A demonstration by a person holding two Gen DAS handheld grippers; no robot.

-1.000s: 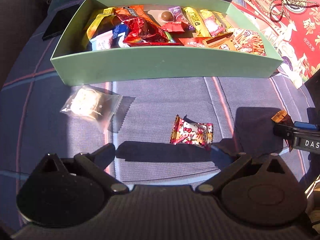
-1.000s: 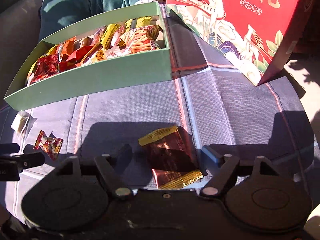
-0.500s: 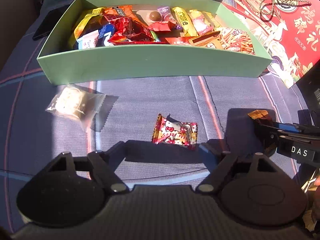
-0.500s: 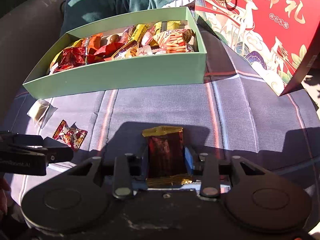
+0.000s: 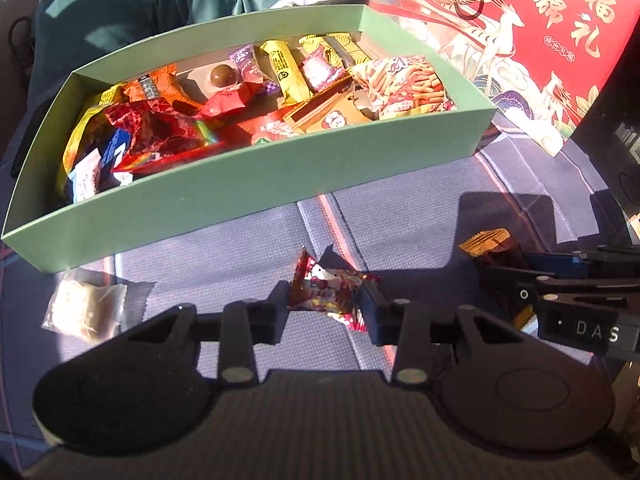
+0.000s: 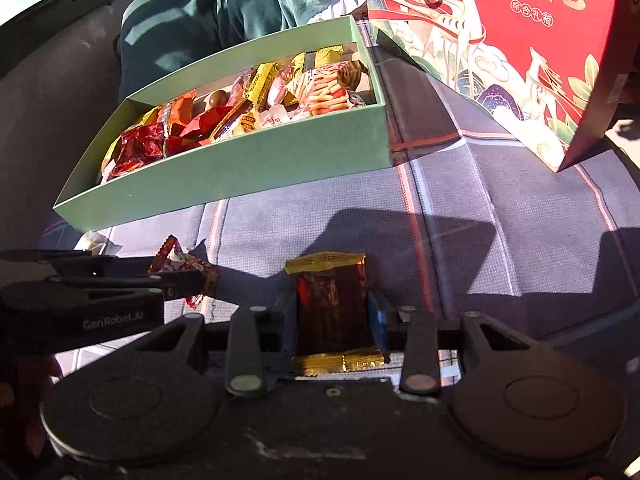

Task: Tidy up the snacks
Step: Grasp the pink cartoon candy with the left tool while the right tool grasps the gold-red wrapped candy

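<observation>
Snacks sit in both grippers: the left gripper (image 5: 326,300) is clamped on a pink cartoon candy (image 5: 328,292), its two fingers pressing the wrapper's sides, and the right gripper (image 6: 334,312) is clamped on a dark red packet (image 6: 330,308) with gold crimped ends. The two grippers are near each other, side by side above a grey-blue cloth (image 5: 400,220) with red and white stripes. A clear pouch (image 5: 84,312) with a pale treat inside lies on the cloth left of the left gripper, just in front of the green box (image 5: 248,184). The box stands beyond both grippers, open, filled with mixed wrapped snacks and a bag of stick crackers (image 5: 404,88) at its right end. A red gift bag (image 6: 520,40) stands to the box's right.
</observation>
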